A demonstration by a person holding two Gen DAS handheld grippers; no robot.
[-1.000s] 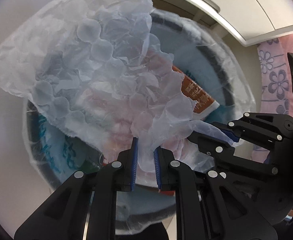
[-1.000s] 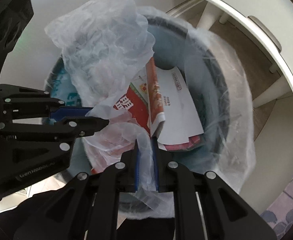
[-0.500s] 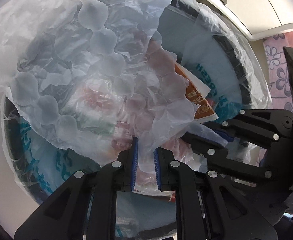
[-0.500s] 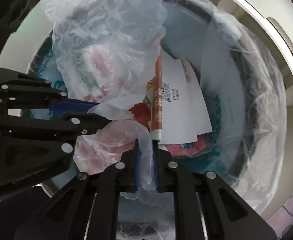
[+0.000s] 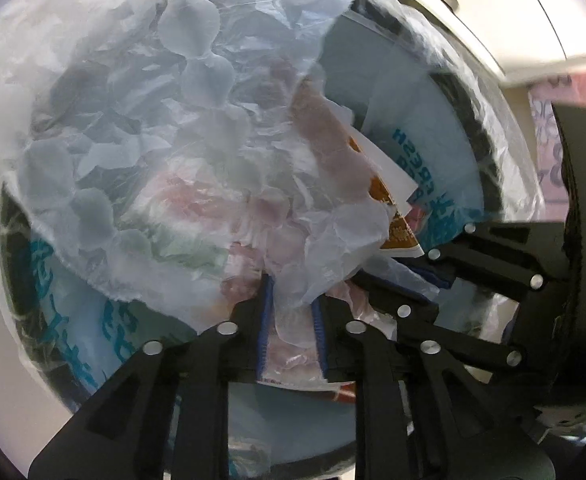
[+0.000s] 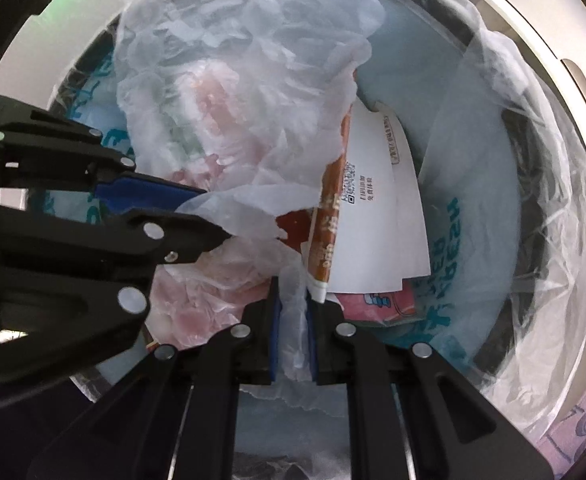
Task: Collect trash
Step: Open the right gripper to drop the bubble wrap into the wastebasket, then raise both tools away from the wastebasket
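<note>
Left claw (image 5: 291, 308) over the round black trash bin lined with a clear plastic bag (image 5: 489, 148), blue pads a little apart and just opening, with the crumpled translucent bubble-wrap sheet (image 5: 181, 128) hanging between them; cannot tell whether the pads press it. Right claw (image 6: 293, 320) nearly closed, clamped on a lower fold of the same sheet. Bubble wrap spread across most of the bin's mouth, bulging up and over the far-left rim. Beneath it, inside the bin, a flattened white cardboard box with a brown printed edge (image 6: 377, 216), leaning against the bin's light blue inner wall with teal lettering (image 6: 449, 248), and a pink printed wrapper (image 6: 373, 304) under the box. Both claws close together, side by side above the near part of the bin. White furniture edge (image 6: 533, 40) beyond the bin; floral lilac fabric (image 5: 549, 120) at the right.
</note>
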